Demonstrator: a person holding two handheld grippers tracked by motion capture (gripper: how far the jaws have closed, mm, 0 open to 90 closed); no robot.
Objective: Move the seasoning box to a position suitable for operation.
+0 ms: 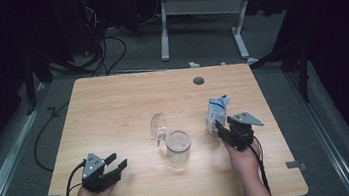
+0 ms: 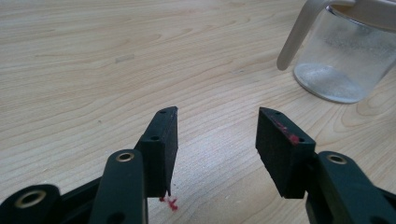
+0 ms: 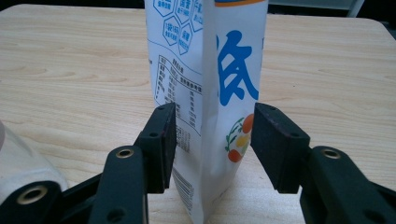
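Note:
A white pouch with blue print [image 1: 217, 113] stands upright on the wooden table [image 1: 112, 100], right of centre. My right gripper [image 1: 223, 131] is at its near side. In the right gripper view the pouch [image 3: 210, 70] stands between the jaws of that gripper [image 3: 212, 126], which are spread and do not squeeze it. A clear glass jar [image 1: 178, 147] stands mid-table with its round clear lid [image 1: 157, 125] tipped up at its left. My left gripper [image 1: 117, 161] rests near the front left, open and empty [image 2: 217, 126], and the jar [image 2: 345, 60] lies ahead to its right.
A round cable hole [image 1: 198, 81] sits near the table's far edge. Beyond the table stand the white legs of another desk [image 1: 164, 28], with black cables on the floor [image 1: 106, 51]. Bare wood stretches across the table's left and far parts.

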